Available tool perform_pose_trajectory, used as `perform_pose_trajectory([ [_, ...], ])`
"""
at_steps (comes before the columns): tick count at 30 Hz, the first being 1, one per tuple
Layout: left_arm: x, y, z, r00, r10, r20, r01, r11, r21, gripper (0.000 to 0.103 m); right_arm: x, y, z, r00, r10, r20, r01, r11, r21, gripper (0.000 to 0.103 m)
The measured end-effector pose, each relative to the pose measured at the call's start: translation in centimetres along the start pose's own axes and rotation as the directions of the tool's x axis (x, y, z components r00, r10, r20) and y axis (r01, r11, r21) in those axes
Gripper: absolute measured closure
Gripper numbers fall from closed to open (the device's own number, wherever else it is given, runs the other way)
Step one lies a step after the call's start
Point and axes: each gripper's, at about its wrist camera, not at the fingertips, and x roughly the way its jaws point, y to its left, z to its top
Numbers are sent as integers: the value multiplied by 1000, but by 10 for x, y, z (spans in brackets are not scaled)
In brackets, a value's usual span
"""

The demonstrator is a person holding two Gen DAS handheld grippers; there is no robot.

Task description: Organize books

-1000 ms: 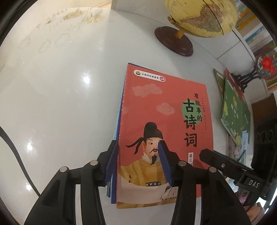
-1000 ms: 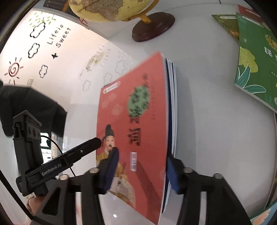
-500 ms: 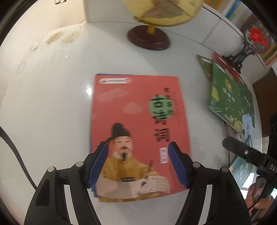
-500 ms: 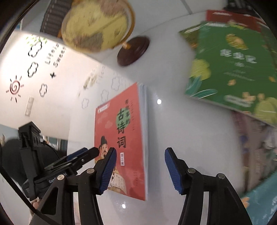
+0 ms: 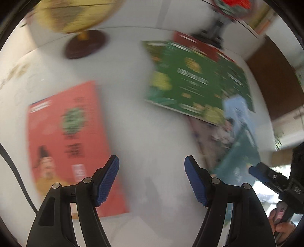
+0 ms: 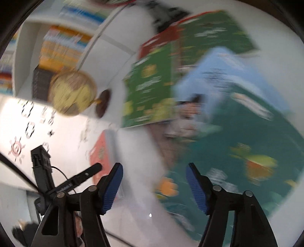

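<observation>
A red book (image 5: 70, 144) with a robed figure on its cover lies flat on the white table (image 5: 144, 114), on top of a thin stack. My left gripper (image 5: 152, 163) hangs open just right of it, over bare table, holding nothing. Further right lies a loose heap: a green book (image 5: 193, 85), a light blue book (image 5: 237, 106) and a teal book (image 5: 241, 161). My right gripper (image 6: 153, 169) is above the near edge of that heap. Its jaws are opening with nothing between them. The teal book (image 6: 247, 152) fills its right side. Both views are motion-blurred.
A yellow globe (image 5: 76, 15) on a dark round base (image 5: 85, 45) stands at the back of the table. A shelf of upright books (image 6: 62, 38) runs behind it. A hand (image 5: 281, 224) shows at the lower right. The wall (image 6: 28, 123) carries cloud and sun stickers.
Both grippers have let go of the red book stack, which now lies flat, and have opened. Both have swung right, toward the heap of green and blue books.
</observation>
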Motion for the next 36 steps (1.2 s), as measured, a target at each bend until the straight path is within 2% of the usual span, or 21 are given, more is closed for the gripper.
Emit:
perform_pose_trajectory([
  [4,26,-51,-7,997,-56,-62,61,995,83,33,-28,-45,-14,996,-83,42,79,992,101,35],
  [7,44,-84,-14,994,-55,-97,70,986,155,33,-46,-75,-24,986,-152,69,137,974,182,34],
  [9,56,-100,-19,991,-43,-130,67,980,186,35,-50,-86,-26,979,-196,56,181,963,199,33],
  [12,70,-111,-30,983,-26,-179,64,976,208,41,-47,-101,-30,977,-212,6,206,956,211,32],
  [14,69,-110,-37,984,-47,-173,81,978,194,40,-46,-103,-32,984,-177,8,171,964,203,26],
  [16,66,-107,-43,984,-48,-173,80,980,183,41,-41,-98,-29,984,-177,-6,176,970,169,13],
  [18,62,-100,-50,983,-43,-177,73,983,168,42,-35,-91,-26,983,-184,-20,185,975,126,10],
  [20,57,-88,-58,982,-47,-185,72,988,134,46,-29,-88,-21,987,-157,-28,159,982,100,10],
  [24,49,-68,-74,980,-48,-192,62,996,64,46,-15,-74,-7,998,-57,-40,59,997,52,10],
  [30,47,-44,-72,983,-29,-183,23,999,-37,46,20,-30,12,997,-4,-81,-7,991,-136,11],
  [33,46,-37,-71,984,-37,-172,26,997,-69,43,13,-30,9,997,17,-78,-26,992,-121,11],
  [36,45,-35,-72,986,-43,-163,33,997,-66,40,-4,-47,-1,998,16,-56,-20,997,-78,11],
])
